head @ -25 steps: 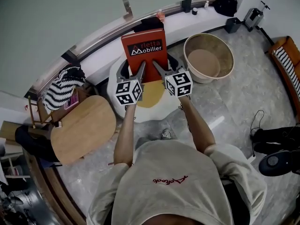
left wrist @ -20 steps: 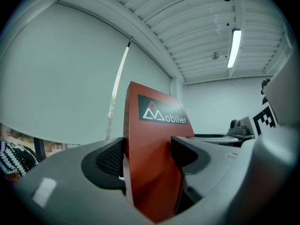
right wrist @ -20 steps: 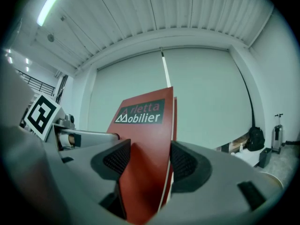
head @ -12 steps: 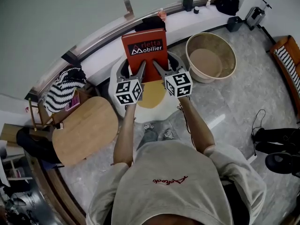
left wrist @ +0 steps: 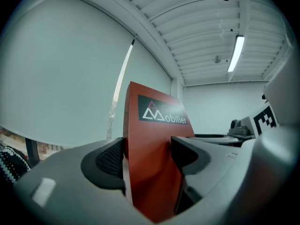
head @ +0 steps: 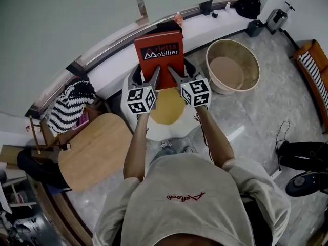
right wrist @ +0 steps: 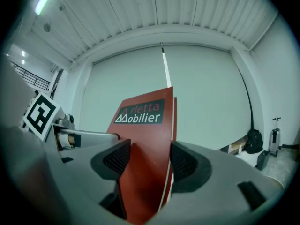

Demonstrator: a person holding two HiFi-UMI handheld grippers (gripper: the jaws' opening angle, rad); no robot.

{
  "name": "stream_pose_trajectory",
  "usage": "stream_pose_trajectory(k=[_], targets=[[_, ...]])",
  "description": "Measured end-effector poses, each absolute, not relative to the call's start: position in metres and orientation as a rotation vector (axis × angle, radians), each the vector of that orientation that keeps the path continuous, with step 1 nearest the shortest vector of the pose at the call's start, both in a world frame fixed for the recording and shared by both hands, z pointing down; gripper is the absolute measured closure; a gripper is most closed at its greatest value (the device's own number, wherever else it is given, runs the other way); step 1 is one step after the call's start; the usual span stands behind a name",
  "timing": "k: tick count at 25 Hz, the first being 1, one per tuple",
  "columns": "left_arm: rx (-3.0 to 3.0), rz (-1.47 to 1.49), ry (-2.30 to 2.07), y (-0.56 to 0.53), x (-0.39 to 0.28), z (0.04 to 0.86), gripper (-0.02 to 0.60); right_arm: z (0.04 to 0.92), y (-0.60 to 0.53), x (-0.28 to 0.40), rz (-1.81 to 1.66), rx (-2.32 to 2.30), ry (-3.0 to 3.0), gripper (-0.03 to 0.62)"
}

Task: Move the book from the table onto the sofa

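A red book [head: 160, 58] with a dark title band is held in the air between both grippers, cover up. My left gripper [head: 154, 76] is shut on its near left edge, and my right gripper [head: 171, 75] is shut on its near right edge. In the left gripper view the book [left wrist: 150, 158] stands clamped between the two dark pads. The right gripper view shows the book [right wrist: 145, 168] pinched the same way. Below the book sits a white round seat [head: 154, 111] with a yellow cushion. A wooden table [head: 92, 150] lies at the left.
A large round wooden tub [head: 233, 65] stands on the floor at the right. A black-and-white striped cushion [head: 69, 106] lies on a chair at the left. An orange sofa arm [head: 315, 65] shows at the far right edge. A long white sill [head: 215, 27] runs along the wall.
The book and both grippers have stayed together and drifted slightly forward and right. The person has stepped a little toward the white seat; the table has slid back in view.
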State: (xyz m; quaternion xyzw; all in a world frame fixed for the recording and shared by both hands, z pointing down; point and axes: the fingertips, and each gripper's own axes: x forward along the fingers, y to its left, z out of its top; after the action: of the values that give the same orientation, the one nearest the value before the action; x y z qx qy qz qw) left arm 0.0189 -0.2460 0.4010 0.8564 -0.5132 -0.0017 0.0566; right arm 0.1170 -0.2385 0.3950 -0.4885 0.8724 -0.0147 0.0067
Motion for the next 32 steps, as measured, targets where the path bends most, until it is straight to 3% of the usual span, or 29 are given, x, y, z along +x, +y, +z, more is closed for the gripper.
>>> stream_pose_trajectory(k=[12, 32], targets=[[2.605, -0.016, -1.487, -0.289, -0.029, 0.415, 0.262, 0.407, -0.277, 0.068, -0.050, -1.595, 2.725, 0.318], [2.444, 0.035, -1.612, -0.320, -0.008, 0.458, 0.261, 0.448, -0.322, 0.090, -0.150, -1.433, 2.868, 0.318]])
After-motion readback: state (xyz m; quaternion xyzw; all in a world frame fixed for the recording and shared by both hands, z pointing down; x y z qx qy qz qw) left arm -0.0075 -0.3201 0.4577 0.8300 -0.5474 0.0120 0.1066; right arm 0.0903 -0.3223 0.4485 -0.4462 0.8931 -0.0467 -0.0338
